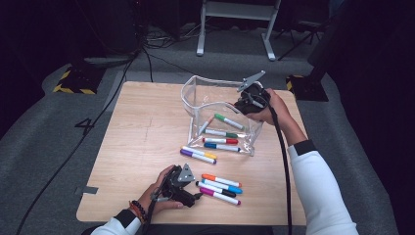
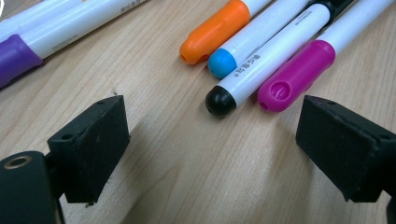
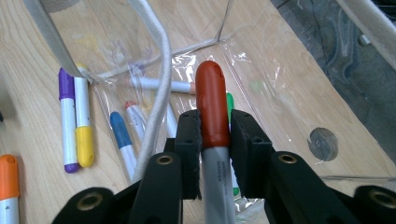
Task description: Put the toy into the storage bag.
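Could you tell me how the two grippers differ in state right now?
The left gripper has its jaws wide apart and holds nothing, low over the table beside loose markers; the right gripper is shut on a red-capped marker, raised over the clear pouch. Both are hand-held.

Black fingers [image 3: 189, 140] grip a red-capped marker [image 3: 213, 107]; orange [image 2: 215, 31], blue [image 2: 223, 63], black [image 2: 220, 101] and magenta [image 2: 294, 77] caps.

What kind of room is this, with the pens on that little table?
Probably a lab or studio set up for recording, not a home or classroom. A small wooden table stands on grey carpet, black cables trail across the floor, yellow-black hazard tape marks an equipment base, and the surroundings are dark.
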Demonstrator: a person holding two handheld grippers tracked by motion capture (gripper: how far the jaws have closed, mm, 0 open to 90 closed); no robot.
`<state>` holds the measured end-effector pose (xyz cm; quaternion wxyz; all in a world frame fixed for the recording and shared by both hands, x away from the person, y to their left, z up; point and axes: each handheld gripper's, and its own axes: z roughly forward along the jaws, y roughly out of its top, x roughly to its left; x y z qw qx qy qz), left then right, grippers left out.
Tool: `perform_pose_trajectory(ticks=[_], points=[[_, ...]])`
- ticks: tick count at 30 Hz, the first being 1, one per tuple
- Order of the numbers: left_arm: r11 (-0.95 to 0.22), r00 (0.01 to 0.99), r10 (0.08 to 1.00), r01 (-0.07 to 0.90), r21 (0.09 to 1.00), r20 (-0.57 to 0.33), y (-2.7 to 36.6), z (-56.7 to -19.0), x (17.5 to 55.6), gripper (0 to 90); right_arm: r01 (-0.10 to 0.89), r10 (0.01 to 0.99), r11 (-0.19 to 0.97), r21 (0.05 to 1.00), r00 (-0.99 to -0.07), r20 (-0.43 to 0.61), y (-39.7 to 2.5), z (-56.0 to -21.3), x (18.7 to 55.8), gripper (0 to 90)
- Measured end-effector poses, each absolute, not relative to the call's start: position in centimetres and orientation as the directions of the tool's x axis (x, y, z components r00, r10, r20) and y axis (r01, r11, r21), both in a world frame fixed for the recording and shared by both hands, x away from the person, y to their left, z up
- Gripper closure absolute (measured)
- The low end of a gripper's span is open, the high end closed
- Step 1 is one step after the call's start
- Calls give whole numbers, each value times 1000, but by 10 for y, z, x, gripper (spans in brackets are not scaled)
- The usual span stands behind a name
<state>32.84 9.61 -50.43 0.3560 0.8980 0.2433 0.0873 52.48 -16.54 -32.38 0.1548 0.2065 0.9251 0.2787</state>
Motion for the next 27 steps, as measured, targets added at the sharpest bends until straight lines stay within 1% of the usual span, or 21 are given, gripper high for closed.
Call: perform_pose_trajectory(ticks=[1,2,3,5,8,11,14,15,19,21,27], points=[[-628,867,499,374,682,-17,96,-504,328,99,298,471,759,579,-865,-171,-166,-324,525,711],[-628,867,499,374,683,-16,96,-504,328,99,304,473,755,580,-866,-162,-166,-324,525,652],[-628,867,499,374,682,-17,96,-504,328,99,308,478,756,578,-863,-165,-166,-324,524,615],[-628,867,498,374,682,-17,96,-504,328,99,309,490,748,587,-854,-174,-168,-324,523,614],[-628,867,498,373,683,-16,96,-504,328,99,308,511,720,622,-842,-175,-173,-319,521,559],[-628,867,498,374,683,-17,96,-504,328,99,303,524,691,656,-835,-166,-180,-315,516,530],[-628,867,498,374,682,-17,96,-504,328,99,297,538,664,687,-827,-162,-190,-310,509,481],[-628,867,498,373,682,-16,96,-504,328,99,293,544,650,701,-823,-160,-194,-308,506,449],[-631,871,491,369,682,-17,96,-504,328,99,267,556,626,732,-811,-180,-205,-303,489,409],[-632,871,491,369,682,-16,96,-504,328,99,257,555,594,762,-817,-157,-213,-300,481,396],[-634,872,489,368,680,-15,97,-504,326,100,183,538,574,798,-819,-199,-232,-294,441,368]])
